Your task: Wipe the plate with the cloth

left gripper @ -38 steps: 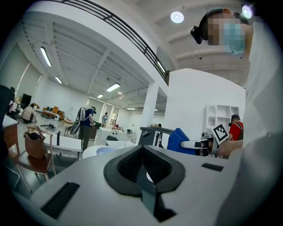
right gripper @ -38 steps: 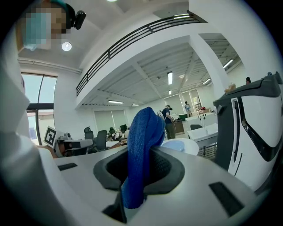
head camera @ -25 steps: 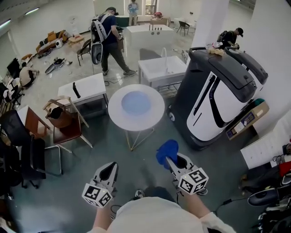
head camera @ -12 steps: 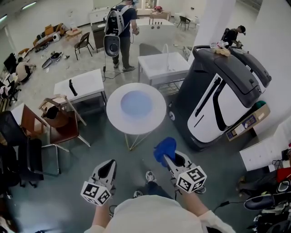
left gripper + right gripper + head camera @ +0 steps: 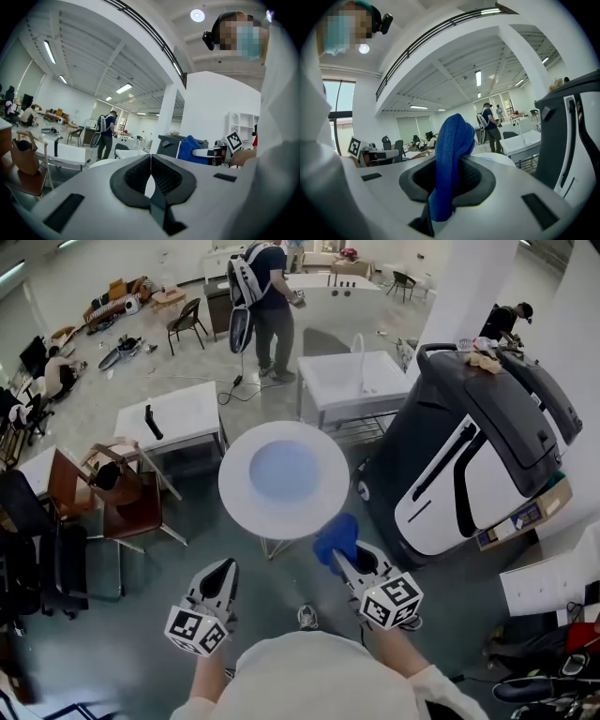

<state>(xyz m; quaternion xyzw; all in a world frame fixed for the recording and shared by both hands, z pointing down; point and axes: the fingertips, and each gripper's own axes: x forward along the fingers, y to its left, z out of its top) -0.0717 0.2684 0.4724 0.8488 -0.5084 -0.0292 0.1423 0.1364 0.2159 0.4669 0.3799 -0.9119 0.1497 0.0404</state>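
Ahead of you, the round white table (image 5: 240, 507) carries the pale blue plate (image 5: 282, 470) at its middle, well apart from both tools. Near you on the right, your right gripper (image 5: 337, 561) is clamped on the blue cloth (image 5: 336, 536). Your left gripper (image 5: 229, 567), just left of it, has its jaws pressed together on nothing.

Holds the left gripper (image 5: 226, 568) out in front, about level, jaws pressed together with nothing between. Holds the right gripper (image 5: 337, 561) beside it, tipped slightly downward, jaws clamped on a blue cloth (image 5: 337, 535).
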